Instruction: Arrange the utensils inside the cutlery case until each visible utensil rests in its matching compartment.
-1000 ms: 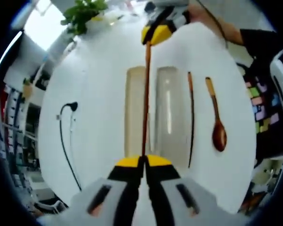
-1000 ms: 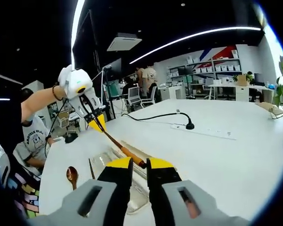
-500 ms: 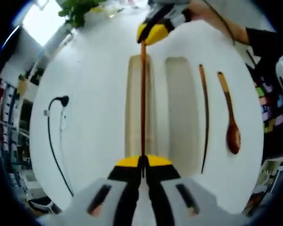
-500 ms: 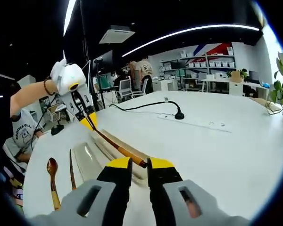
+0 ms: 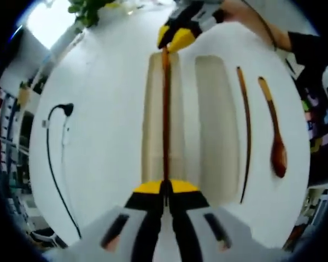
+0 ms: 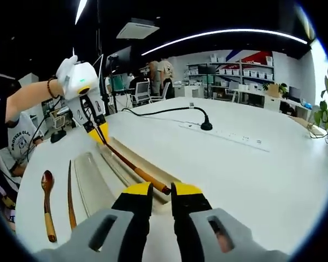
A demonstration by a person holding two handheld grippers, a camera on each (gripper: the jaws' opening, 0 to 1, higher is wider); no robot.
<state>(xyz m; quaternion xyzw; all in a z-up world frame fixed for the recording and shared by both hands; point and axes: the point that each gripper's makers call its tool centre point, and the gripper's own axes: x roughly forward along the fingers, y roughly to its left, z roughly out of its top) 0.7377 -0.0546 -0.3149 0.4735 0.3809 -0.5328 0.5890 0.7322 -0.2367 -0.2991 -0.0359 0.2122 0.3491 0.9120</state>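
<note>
A long brown chopstick (image 5: 165, 120) is held at both ends, level over the left tray of the cutlery case (image 5: 151, 114). My left gripper (image 5: 165, 188) is shut on its near end, and my right gripper (image 5: 172, 39) is shut on the far end. In the right gripper view the chopstick (image 6: 134, 168) runs from my right gripper (image 6: 162, 190) back to my left gripper (image 6: 100, 134). The second case tray (image 5: 216, 120) lies beside the first. A second chopstick (image 5: 245, 131) and a wooden spoon (image 5: 274, 134) lie on the white table right of the trays.
A black cable (image 5: 52, 158) with a plug lies on the table left of the case, and a white power strip (image 6: 224, 137) lies beyond it. A potted plant (image 5: 87, 11) stands at the far edge. A person's arm (image 6: 27, 101) holds the left gripper.
The chopstick, held in both grippers, has shifted from over the gap between the two trays to along the middle of the left tray, and sits lower.
</note>
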